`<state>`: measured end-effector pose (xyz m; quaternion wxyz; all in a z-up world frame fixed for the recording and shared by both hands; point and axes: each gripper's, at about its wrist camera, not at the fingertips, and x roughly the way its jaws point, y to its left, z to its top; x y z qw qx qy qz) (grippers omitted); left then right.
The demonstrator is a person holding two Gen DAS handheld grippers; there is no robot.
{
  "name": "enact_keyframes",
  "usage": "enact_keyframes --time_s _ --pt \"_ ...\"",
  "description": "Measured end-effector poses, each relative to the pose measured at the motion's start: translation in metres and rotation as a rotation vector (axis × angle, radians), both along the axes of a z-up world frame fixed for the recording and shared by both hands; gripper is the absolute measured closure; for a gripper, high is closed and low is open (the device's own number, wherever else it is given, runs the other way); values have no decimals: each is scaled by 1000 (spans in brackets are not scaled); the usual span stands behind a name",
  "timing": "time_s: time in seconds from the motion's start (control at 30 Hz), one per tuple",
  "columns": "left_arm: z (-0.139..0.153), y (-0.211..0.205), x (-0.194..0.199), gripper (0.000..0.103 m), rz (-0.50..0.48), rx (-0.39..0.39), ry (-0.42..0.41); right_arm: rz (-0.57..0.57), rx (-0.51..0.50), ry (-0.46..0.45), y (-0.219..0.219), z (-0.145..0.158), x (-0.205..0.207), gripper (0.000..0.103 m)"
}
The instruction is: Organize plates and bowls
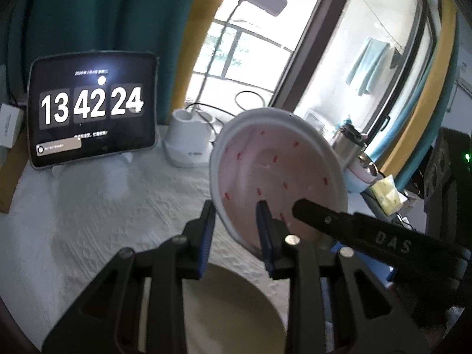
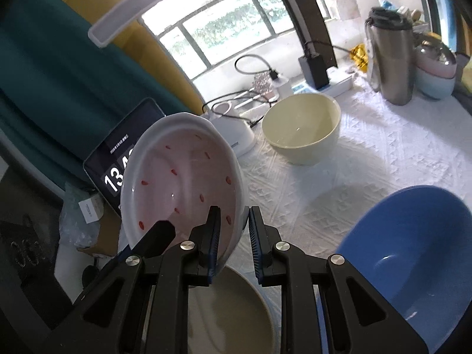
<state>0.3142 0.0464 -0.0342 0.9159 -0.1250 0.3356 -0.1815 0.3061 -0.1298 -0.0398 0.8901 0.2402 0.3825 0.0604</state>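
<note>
A white textured tablecloth [image 2: 354, 183] covers the table, and the dishes stand or hang over it. Largest in view is the blue bowl [image 2: 413, 250], resting on the cloth at the right of the right wrist view. Behind it, farther back on the cloth, stands the cream bowl [image 2: 301, 129], upright and well apart from the others. Directly under both grippers lies a beige plate [image 2: 230, 312], flat on the cloth. Above that plate the pink bowl [image 1: 274, 171] hangs in the air, tilted steeply so its speckled inside faces the cameras. The left gripper [image 1: 236, 233] is clamped on the bowl's near rim, one pad outside the wall and one inside. The right gripper [image 2: 233, 236] is clamped on the rim at the opposite side, though its outer pad seems to stand slightly off the wall. A tablet [image 1: 91, 109] showing a clock leans at the back.
</note>
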Motion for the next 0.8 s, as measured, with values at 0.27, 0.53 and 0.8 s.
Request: enact_keyframes --time_s 0.27,0.53,0.8 --pt "9 -24 -20 74 -23 -5 -1 0 29 -33 -29 8 -20 82" --pt "15 -54 -34 74 -56 26 -6 -1 40 -49 -58 6 -38 82" --pt "11 -87 -43 74 -104 76 7 -7 40 -46 -88 -4 -57 82"
